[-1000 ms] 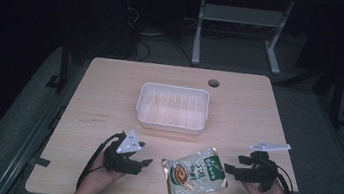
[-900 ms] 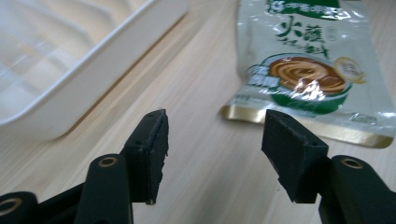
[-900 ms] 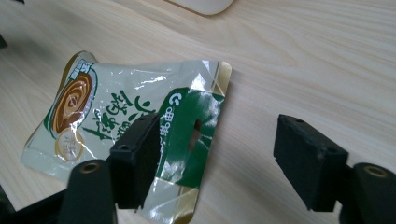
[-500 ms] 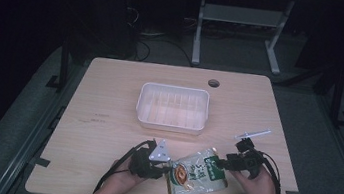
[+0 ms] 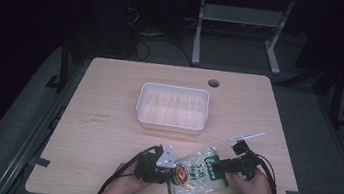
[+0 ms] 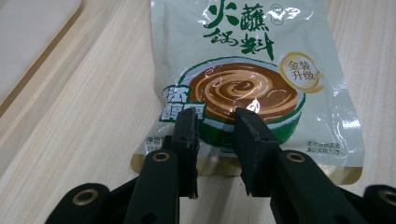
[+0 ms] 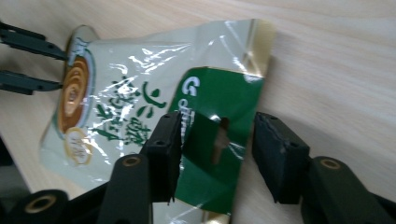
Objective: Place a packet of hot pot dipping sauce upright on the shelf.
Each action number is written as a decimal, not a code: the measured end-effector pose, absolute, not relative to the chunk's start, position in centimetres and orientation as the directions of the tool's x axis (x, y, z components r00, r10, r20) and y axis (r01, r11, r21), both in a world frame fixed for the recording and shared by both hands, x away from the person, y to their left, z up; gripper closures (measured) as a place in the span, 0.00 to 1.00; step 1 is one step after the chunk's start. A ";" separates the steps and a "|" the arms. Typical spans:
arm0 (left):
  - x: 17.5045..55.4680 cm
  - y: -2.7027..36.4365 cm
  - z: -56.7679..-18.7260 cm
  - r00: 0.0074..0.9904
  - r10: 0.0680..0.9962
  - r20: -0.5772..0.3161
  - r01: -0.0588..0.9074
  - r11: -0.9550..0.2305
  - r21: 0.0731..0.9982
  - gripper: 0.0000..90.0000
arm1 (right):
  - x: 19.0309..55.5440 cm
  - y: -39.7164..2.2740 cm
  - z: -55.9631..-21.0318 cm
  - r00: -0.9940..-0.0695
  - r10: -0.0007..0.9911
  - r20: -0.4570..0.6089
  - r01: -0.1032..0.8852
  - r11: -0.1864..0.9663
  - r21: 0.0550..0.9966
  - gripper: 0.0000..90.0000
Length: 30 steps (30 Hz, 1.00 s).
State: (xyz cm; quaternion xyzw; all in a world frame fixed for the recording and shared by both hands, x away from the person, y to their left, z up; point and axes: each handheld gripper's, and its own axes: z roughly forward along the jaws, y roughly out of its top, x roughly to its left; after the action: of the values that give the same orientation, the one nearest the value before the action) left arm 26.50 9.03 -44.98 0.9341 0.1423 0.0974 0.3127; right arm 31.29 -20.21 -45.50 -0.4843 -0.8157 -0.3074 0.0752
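High view: we have one sauce pouch (image 5: 198,176) flat on the tabletop (image 5: 104,133) near the front edge, just in front of one white bin (image 5: 172,107). Two claws are on it, one per end.

Left claw (image 6: 216,126): jaws slightly parted over the pouch's bottom seam, not yet pinching.
Right claw (image 7: 217,140): jaws spread wide, straddling the green header end with the hang hole.

Risks as we see them:
- Film is glossy and lies flat, so jaws could skid over it instead of getting under an edge.
- Uneven closing could drag or rotate the pouch.
- Pulling both ends could stress the seams.
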 end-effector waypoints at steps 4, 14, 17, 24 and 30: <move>26.6 9.1 -45.0 0.942 0.324 0.090 0.206 -0.767 0.608 0.78 | 31.3 -20.2 -45.5 -0.520 0.727 0.448 0.839 0.335 0.430 0.60; 26.6 9.0 -45.2 0.940 0.328 0.091 0.209 -0.768 0.606 0.78 | 31.7 -19.8 -45.1 -0.479 0.655 0.585 0.874 0.295 0.387 0.76; 26.6 9.0 -45.2 0.940 0.327 0.096 0.205 -0.769 0.606 0.77 | 32.1 -19.0 -45.5 -0.471 0.660 0.585 0.881 0.319 0.350 0.84; 26.9 9.6 -45.0 0.931 0.353 0.088 0.227 -0.752 0.619 0.71 | 32.1 -17.8 -44.2 -0.493 0.666 0.560 0.868 0.333 0.368 0.99; 27.1 10.8 -44.4 0.916 0.393 0.088 0.248 -0.723 0.645 0.67 | 32.0 -17.2 -42.9 -0.501 0.679 0.537 0.863 0.345 0.368 0.99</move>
State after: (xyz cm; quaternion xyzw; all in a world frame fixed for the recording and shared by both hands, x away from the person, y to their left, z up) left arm 27.14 10.78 -44.37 0.9217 0.1738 0.1097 0.3290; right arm 31.97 -17.16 -42.90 -0.4779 -0.8069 -0.3148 0.1462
